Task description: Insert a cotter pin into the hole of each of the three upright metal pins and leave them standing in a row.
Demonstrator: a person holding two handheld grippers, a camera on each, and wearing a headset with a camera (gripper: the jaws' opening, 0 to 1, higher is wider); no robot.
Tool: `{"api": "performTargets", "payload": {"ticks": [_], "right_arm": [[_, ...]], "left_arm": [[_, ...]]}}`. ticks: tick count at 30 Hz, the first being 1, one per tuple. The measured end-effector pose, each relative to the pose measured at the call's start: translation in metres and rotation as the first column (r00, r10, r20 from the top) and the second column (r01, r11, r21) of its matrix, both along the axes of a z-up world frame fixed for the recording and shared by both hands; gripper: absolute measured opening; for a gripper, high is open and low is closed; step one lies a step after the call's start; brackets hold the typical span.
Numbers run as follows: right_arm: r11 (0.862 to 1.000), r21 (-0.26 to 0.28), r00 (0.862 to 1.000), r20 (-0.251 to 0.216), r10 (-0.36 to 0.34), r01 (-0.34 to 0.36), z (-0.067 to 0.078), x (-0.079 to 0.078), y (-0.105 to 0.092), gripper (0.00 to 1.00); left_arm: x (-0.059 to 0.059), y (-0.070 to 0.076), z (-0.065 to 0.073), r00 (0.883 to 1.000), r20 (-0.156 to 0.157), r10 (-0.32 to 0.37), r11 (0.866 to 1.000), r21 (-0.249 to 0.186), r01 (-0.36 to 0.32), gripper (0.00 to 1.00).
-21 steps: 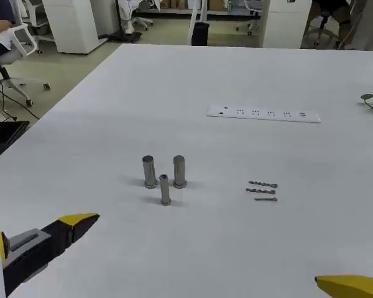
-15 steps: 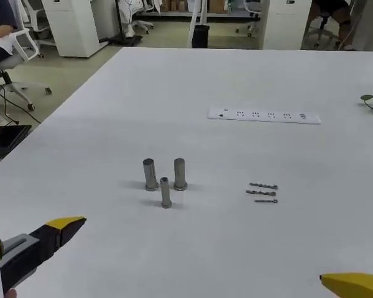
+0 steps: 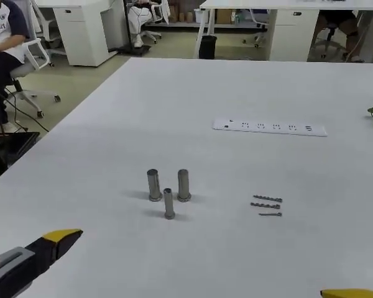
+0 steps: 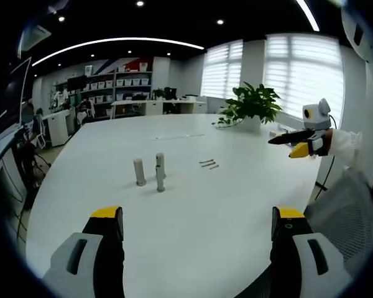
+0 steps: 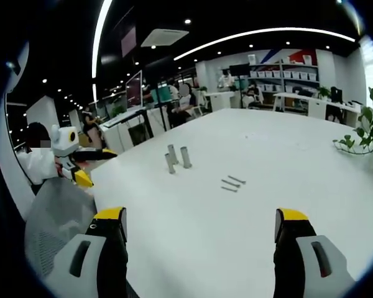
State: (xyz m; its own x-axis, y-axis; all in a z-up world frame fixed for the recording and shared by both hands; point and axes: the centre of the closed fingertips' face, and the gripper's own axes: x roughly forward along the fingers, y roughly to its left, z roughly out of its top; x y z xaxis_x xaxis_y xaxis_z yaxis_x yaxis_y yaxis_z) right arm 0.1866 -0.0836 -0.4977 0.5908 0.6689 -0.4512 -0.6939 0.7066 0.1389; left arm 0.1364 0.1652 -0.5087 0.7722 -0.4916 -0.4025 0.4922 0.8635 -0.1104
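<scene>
Three upright metal pins [image 3: 168, 203] stand in a tight cluster mid-table, two behind and one in front. They also show as the pins [image 4: 157, 174] and the pins [image 5: 176, 158]. Three cotter pins [image 3: 267, 206] lie side by side to their right, seen too as cotter pins [image 4: 208, 164] and cotter pins [image 5: 231, 184]. My left gripper [image 4: 198, 225] is open and empty, well short of the pins; its yellow fingertip [image 3: 63, 236] sits at the near left edge. My right gripper [image 5: 202, 225] is open and empty, with its yellow fingertip [image 3: 354, 292] at the bottom right.
A white power strip [image 3: 270, 127] lies flat farther back on the white table [image 3: 236, 254]. A potted plant [image 4: 252, 105] stands at the table's right side. A seated person [image 3: 3, 37] and white desks [image 3: 81, 28] are beyond the far edge.
The head camera has tilted, so the whole scene sits lower. My left gripper has drawn back a little to the left. The pins and cotter pins have not moved.
</scene>
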Motion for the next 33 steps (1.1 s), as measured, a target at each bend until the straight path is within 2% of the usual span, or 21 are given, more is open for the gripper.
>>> {"api": "performTargets", "payload": {"ticks": [13, 17, 19, 21, 28, 33], "right_arm": [[1.000, -0.009, 1.000, -0.008, -0.022, 0.022, -0.001, -0.001, -0.008, 0.97], [1.000, -0.020, 1.000, -0.003, -0.019, 0.019, 0.002, -0.002, -0.010, 0.97], [1.000, -0.020, 1.000, 0.000, -0.020, 0.020, 0.003, -0.002, -0.011, 0.97], [1.000, -0.023, 1.000, -0.002, -0.021, 0.021, 0.003, -0.001, -0.011, 0.96], [0.997, -0.071, 1.000, -0.010, 0.009, -0.009, 0.002, -0.001, -0.009, 0.97], [0.998, -0.058, 1.000, -0.013, -0.004, 0.003, 0.002, 0.001, -0.009, 0.97]], "left_arm": [[0.001, 0.002, -0.001, 1.000, -0.005, -0.001, 1.000, 0.011, 0.001, 0.99], [0.003, 0.004, 0.000, 1.000, -0.002, 0.013, 1.000, 0.000, -0.013, 0.99], [0.002, 0.006, -0.001, 1.000, -0.016, 0.022, 1.000, 0.002, -0.021, 0.99], [0.002, 0.006, -0.001, 1.000, -0.013, 0.021, 1.000, 0.009, -0.021, 0.99], [0.004, 0.008, -0.001, 1.000, -0.016, 0.014, 1.000, 0.007, -0.014, 0.99], [0.004, 0.009, -0.002, 1.000, -0.024, 0.007, 1.000, 0.010, -0.007, 0.99]]}}
